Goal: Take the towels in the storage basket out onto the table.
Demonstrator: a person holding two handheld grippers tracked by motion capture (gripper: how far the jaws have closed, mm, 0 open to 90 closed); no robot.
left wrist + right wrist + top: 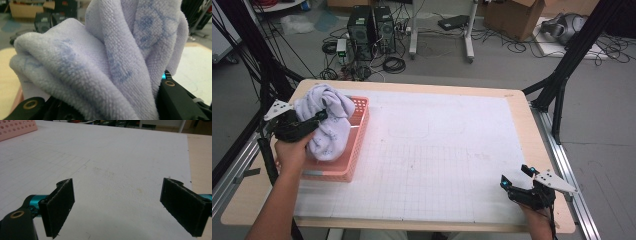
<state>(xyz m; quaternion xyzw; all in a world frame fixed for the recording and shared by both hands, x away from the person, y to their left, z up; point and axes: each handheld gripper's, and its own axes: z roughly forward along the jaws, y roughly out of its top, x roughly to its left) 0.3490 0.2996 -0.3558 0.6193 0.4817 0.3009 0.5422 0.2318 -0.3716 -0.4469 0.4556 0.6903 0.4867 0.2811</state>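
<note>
The worktop (422, 150) carries a white gridded mat over most of its surface. At its far left corner stands a pink perforated basket (354, 142), its long axis running from the person's side toward the far edge.

A lilac towel (324, 122) is bunched up and sits mostly over the basket, its upper folds rising above the rim and its lower part hanging down inside. In the left gripper view the terry cloth (100, 65) is packed between the two black jaws, in thick folds with a faint blue print.

The left claw (309, 124) comes in from the basket's left side, roughly level, and is clamped partway closed on the towel's bulk. The hold appears firm, with the cloth gathered rather than gripped by an edge.

The right claw (518, 179) rests at the near right corner of the worktop, well apart from basket and towel. Its jaws stand wide apart with nothing between them, as the right gripper view (117, 207) confirms.

Judgement: the left hand alone governs the towel. Any lift must clear the basket's rim, since the hanging portion lies inside the walls; the open mat lies to the right of it.
</note>
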